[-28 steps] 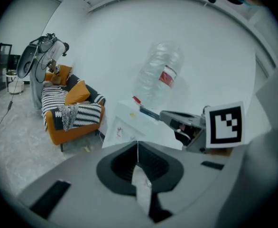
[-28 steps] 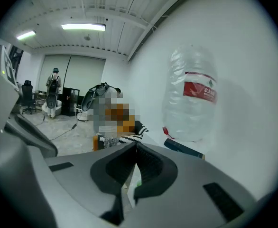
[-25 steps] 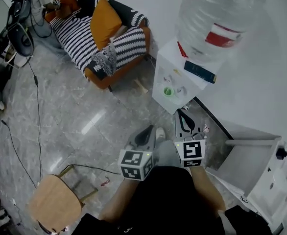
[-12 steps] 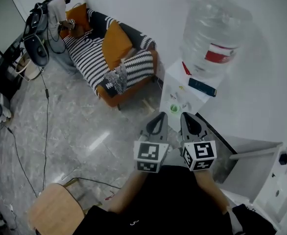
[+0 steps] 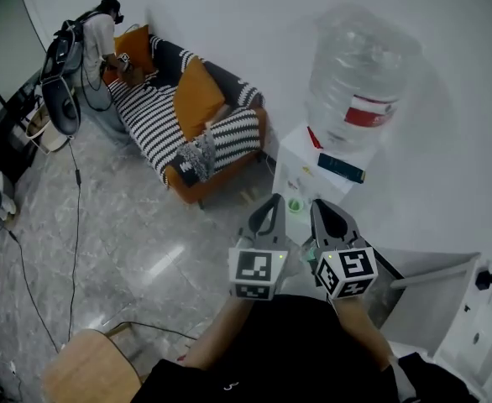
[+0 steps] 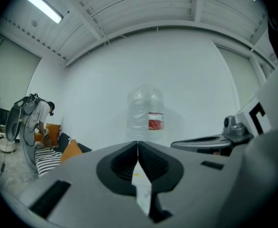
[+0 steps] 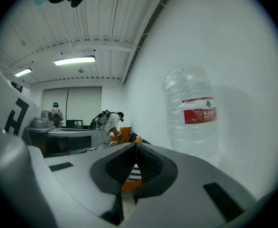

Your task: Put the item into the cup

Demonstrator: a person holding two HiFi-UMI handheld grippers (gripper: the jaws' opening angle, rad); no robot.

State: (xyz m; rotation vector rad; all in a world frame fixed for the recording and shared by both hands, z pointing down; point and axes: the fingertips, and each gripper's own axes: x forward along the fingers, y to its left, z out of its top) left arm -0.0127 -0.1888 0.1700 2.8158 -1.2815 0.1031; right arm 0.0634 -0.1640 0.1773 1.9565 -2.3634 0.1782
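In the head view my two grippers are held side by side in front of a white water dispenser point(image 5: 321, 179) that carries a large clear bottle point(image 5: 359, 65). The left gripper point(image 5: 273, 201) is shut, its tips touching with nothing between them. So is the right gripper point(image 5: 320, 206). A small green round thing point(image 5: 295, 205) sits on the dispenser's front, just between the two tips; I cannot tell whether it is a cup. No loose item shows. The left gripper view has its shut gripper point(image 6: 138, 148) facing the bottle point(image 6: 146, 113). In the right gripper view the shut gripper point(image 7: 135, 148) has the bottle point(image 7: 193, 113) at its right.
A striped sofa point(image 5: 187, 124) with orange cushions stands at the wall, left of the dispenser. A person point(image 5: 103, 36) bends beside its far end. A wooden chair point(image 5: 86, 368) is at the lower left, cables run over the floor, and white furniture point(image 5: 447, 300) stands at the right.
Both grippers have risen from low over the floor to the dispenser's front, and the left one has rolled upright. Their jaws stayed shut. The head view has tilted up.
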